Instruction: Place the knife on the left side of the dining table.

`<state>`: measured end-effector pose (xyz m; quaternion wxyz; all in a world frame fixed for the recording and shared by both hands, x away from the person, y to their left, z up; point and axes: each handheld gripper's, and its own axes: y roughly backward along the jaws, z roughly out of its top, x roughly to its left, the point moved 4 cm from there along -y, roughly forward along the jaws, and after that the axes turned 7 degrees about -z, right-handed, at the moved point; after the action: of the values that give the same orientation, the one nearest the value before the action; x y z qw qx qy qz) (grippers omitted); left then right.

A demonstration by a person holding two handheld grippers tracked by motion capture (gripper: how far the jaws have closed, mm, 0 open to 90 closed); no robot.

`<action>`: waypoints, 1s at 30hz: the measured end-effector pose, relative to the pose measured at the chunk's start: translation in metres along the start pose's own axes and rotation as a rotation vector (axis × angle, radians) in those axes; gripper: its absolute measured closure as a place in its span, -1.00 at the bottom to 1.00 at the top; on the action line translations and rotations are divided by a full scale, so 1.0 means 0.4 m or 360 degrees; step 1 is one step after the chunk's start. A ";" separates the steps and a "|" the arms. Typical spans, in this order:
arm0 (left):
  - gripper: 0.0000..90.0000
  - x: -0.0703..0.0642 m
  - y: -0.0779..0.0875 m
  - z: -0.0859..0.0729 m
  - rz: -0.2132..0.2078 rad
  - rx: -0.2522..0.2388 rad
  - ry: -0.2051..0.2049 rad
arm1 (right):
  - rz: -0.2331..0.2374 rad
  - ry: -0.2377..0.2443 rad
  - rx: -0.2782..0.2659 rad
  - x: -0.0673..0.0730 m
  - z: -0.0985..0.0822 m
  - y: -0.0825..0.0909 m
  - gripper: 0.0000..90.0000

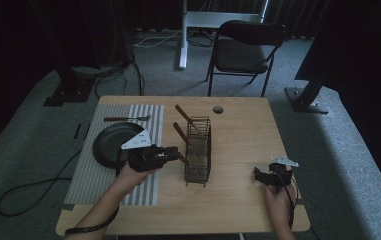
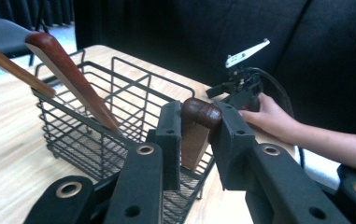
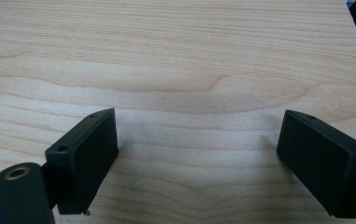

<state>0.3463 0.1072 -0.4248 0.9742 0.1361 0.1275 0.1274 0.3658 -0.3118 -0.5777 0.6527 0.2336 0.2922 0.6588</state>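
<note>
1. High view: the left gripper (image 1: 170, 153) sits at the near left side of a black wire basket (image 1: 198, 150) on the wooden table (image 1: 243, 135), its jaws meeting a wooden utensil handle (image 1: 181, 158) at the basket's edge. Two more wooden-handled utensils (image 1: 182, 133) lean out of the basket beyond the claw, slanting back towards its side. Behind the claw lie a black plate (image 1: 109, 142) on a striped placemat (image 1: 95, 170) and a further utensil (image 1: 126, 118). The right gripper (image 1: 270, 176) rests on bare table well apart, probably parked while the left one works.

2. Left gripper view: the jaws are clamped on the rounded end of the handle (image 2: 199, 116), which runs down inside the basket (image 2: 119, 100) directly ahead. Gripping the top end, I judge, lets the utensil be lowered or lifted without the claw fouling the wires. The leaning handles (image 2: 68, 74) stand ahead and left.

3. Right gripper view: the jaws are spread wide with nothing between them, over plain wood (image 3: 189, 70).
</note>
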 end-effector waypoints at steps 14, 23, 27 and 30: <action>0.67 -0.021 -0.024 0.029 0.0044 0.0027 -0.0065 | 0.0000 0.0000 0.0000 0.000 0.000 0.000 -0.74; 0.67 -0.039 -0.013 0.061 0.0034 0.0002 -0.0121 | 0.0000 0.0000 0.0000 0.000 0.000 0.000 -0.74; 0.67 -0.048 0.007 0.091 0.0028 -0.0031 -0.0139 | 0.0001 0.0000 0.0000 0.000 0.000 0.000 -0.74; 0.67 -0.054 0.016 0.105 0.0026 -0.0044 -0.0159 | 0.0000 0.0001 0.0001 0.000 0.000 0.000 -0.74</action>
<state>0.3365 0.0972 -0.3791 0.9800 0.1299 0.0758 0.1302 0.3658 -0.3118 -0.5777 0.6526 0.2336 0.2925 0.6588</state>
